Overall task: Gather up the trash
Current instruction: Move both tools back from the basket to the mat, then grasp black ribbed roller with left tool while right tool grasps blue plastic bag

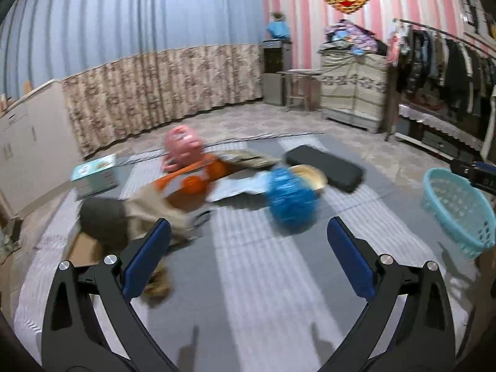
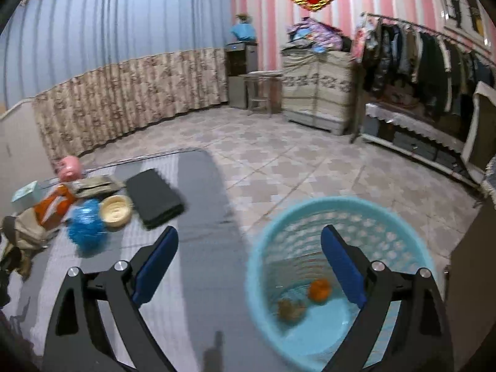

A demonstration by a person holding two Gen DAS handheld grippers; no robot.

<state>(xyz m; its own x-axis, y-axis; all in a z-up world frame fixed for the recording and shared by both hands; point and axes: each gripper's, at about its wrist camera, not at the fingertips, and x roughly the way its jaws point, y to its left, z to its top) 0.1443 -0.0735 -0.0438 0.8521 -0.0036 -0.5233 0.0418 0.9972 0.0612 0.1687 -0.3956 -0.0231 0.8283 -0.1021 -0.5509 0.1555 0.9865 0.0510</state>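
In the left wrist view my left gripper (image 1: 249,226) is open and empty above a grey striped mat (image 1: 248,279). Just beyond it lies a pile: a blue crinkly ball (image 1: 290,201), an orange wrapper (image 1: 192,183), a beige crumpled cloth (image 1: 161,214) and a pink object (image 1: 183,152). A teal basket (image 1: 458,210) stands at the right. In the right wrist view my right gripper (image 2: 249,232) is open wide and empty, its right finger over the teal basket (image 2: 297,241). Inside lie an orange piece (image 2: 319,291) and a brown crumpled piece (image 2: 290,308).
On the mat also lie a black pad (image 2: 153,198), a pale yellow bowl (image 2: 116,210) and a teal box (image 1: 94,173). Tiled floor (image 2: 294,167) runs to a cabinet (image 2: 319,93) and a clothes rack (image 2: 418,62) at the right; curtains (image 2: 124,93) hang behind.
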